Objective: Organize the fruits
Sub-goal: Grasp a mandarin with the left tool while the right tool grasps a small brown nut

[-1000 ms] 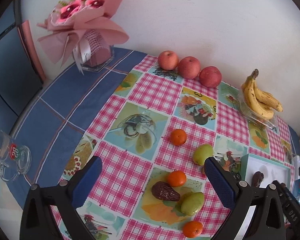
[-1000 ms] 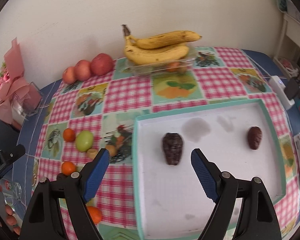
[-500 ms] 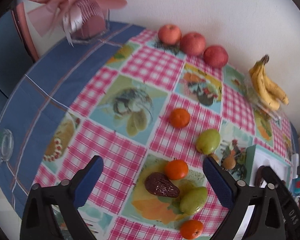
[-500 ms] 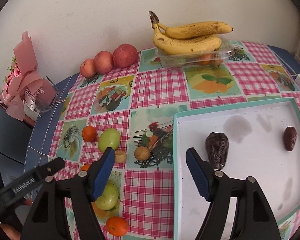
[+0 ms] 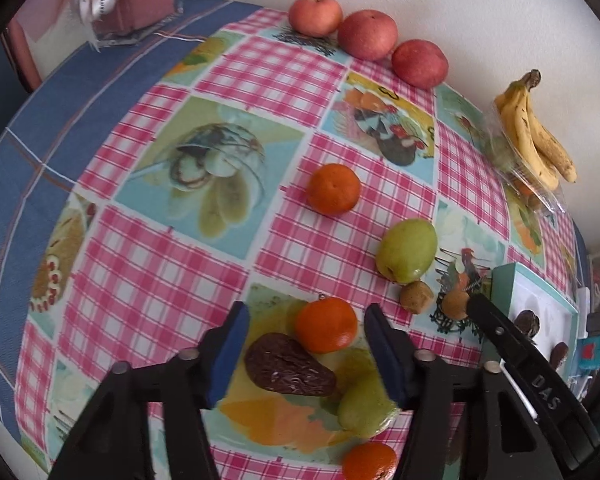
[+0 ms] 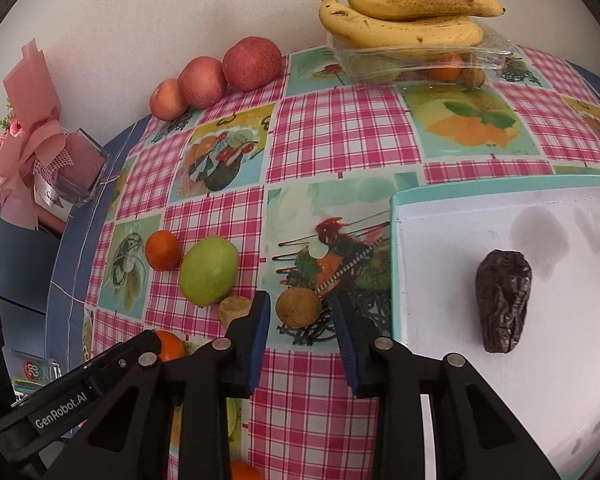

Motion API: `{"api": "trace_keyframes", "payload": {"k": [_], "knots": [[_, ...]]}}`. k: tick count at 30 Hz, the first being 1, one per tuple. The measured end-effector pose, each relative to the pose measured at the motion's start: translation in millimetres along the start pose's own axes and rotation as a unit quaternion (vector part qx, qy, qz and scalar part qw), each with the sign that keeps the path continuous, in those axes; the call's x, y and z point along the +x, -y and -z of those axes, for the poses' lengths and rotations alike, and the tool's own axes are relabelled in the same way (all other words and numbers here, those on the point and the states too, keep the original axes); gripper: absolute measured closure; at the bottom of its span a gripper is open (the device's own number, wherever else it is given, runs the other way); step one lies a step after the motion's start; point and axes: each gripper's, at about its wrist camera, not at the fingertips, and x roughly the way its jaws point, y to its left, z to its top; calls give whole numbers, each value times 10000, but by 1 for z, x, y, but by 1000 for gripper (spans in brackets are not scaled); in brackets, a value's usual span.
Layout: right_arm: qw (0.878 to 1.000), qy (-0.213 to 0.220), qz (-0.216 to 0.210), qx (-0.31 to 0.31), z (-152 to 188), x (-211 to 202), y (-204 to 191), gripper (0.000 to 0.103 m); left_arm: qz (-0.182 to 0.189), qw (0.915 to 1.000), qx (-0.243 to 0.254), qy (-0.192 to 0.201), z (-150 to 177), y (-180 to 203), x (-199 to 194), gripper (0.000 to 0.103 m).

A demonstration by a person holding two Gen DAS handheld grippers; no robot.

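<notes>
A white wall [image 6: 140, 20] backs a table under a pink-checked tablecloth [image 5: 284, 80] printed with fruit pictures, its far border blue. Taking the white tray [image 6: 500, 400] with the teal rim as the landmark, a wrinkled date [image 6: 502, 300] lies inside it near its left edge. Behind the tray, against the wall, bananas [image 6: 400, 16] rest on a clear plastic box. Far to the tray's left three apples [image 5: 366, 34] line the wall, and beyond them stands a pink wrapped bouquet [image 6: 32, 152]. Left of the tray lie a green fruit [image 6: 209, 270], a tangerine [image 6: 163, 250] and two small brown fruits. The left gripper [image 5: 306, 340], its arm marked "GenRobot.AI", stands wide around a dark date [image 5: 288, 368] and a second tangerine [image 5: 326, 330], gripping neither. The right gripper [image 6: 300, 316], marked "DAS", is parted around one small brown fruit [image 6: 299, 307] just left of the tray, not touching it.
</notes>
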Motion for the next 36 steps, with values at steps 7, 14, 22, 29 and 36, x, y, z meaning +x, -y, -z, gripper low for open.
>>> {"api": "trace_keyframes", "payload": {"k": [7,14,22,29,36], "knots": [[9999,-80,63,-104,1,9,-5,79,119,9998,120,-91,0,8,7,63],[9999,-97,56,-123,1,10,-5,79,203,9996,161,-149,1,10,11,65],[9999,-13,26,-148,-1,1,-8,79,195,9996,186,-41,0,12,5,67],[9994,317,25,-155,-10,-38,-9,79,217,9986,243,405,-6,14,-28,67],[9980,493,313,-248,-12,-76,-4,79,226,9966,305,738,-4,27,-55,67]]}}
